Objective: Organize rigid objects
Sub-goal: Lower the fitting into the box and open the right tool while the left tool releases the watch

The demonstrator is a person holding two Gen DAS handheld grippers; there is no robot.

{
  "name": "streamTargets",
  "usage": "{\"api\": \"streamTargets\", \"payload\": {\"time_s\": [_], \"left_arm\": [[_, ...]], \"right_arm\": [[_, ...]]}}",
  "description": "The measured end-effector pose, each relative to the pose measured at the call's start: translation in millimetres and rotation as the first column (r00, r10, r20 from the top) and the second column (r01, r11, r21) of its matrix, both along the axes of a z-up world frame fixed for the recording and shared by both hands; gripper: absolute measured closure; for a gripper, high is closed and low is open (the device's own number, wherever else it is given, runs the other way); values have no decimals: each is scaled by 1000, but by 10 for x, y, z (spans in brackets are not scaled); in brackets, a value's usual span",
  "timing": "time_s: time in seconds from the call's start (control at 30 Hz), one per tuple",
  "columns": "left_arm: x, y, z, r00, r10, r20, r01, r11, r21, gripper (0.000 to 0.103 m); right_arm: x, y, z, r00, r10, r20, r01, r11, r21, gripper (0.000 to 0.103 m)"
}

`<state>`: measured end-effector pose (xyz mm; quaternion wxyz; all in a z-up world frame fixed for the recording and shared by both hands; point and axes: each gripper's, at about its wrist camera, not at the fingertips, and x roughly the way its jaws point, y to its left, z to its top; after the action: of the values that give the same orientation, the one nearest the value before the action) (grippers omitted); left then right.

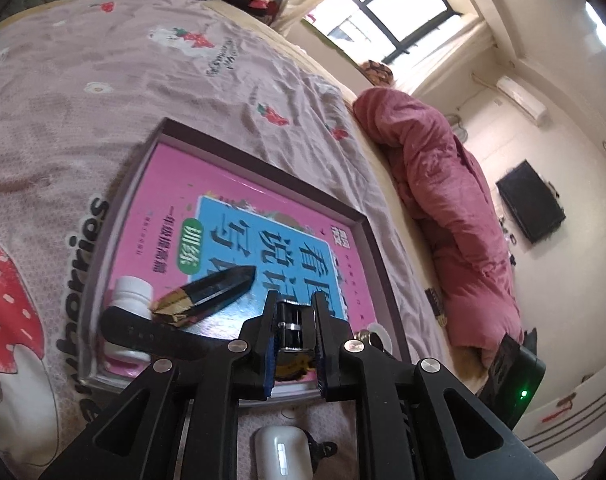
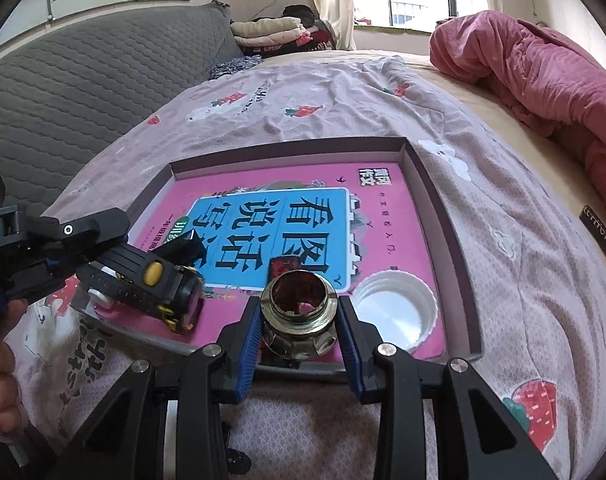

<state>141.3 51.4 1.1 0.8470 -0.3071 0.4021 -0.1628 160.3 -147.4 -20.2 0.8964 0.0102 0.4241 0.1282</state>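
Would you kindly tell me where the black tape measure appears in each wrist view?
Left wrist: tape measure at bottom centre, between the left gripper's jaws.
Right wrist: tape measure left of centre, in the lower half.
Shared landmark: the pink book.

Black tool (image 2: pixel 299 320), blue pads (image 2: pixel 250 344), silver screws (image 2: pixel 383 348).

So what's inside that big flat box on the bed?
Inside the box a pink book covers the bottom. On it lie a white lid, a white bottle and a black-and-gold thing. What's beneath the book is hidden.
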Motion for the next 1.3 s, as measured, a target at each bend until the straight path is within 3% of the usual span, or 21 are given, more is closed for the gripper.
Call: {"api": "streamTargets", "payload": {"time_s": [0.1, 0.2, 0.37, 0.47, 0.53, 0.6, 0.97, 1.1, 1.3], "left_arm": [[-6, -76, 1, 1000, -20, -3, 20, 1000, 11, 88], [-10, -126, -4, 1000, -26, -4, 26, 999, 28, 88], [-27, -143, 3, 1000, -24, 0, 24, 999, 40, 81], [-48, -148, 24, 1000, -18, 8, 18, 998, 56, 72], [-62, -137, 34, 1000, -13, 13, 12, 998, 61, 59], [-75, -120, 45, 1000, -11, 16, 10, 998, 59, 56], [-186, -121, 129, 1000, -4, 31, 1, 995, 102, 53], [-275, -105, 164, 999, 2, 44, -7, 993, 120, 43], [-389, -43, 181, 999, 9, 35, -14, 991, 136, 43]], "right_arm": [[-57, -23, 44, 1000, -2, 16, 2, 1000, -4, 65], [-127, -45, 89, 999, 0, 32, 0, 1000, -5, 55], [-174, -62, 125, 999, 0, 42, 1, 1000, -15, 55], [-209, -85, 164, 999, 0, 52, 1, 1000, -9, 54], [-262, -105, 197, 998, 3, 63, -2, 1000, -3, 54], [-323, -123, 225, 997, 9, 74, -9, 1000, -5, 54], [-455, -157, 314, 995, 35, 92, -34, 999, -14, 54], [-500, -162, 352, 994, 40, 103, -39, 999, -13, 54], [-560, -170, 395, 992, 54, 111, -53, 998, -13, 54]]}}
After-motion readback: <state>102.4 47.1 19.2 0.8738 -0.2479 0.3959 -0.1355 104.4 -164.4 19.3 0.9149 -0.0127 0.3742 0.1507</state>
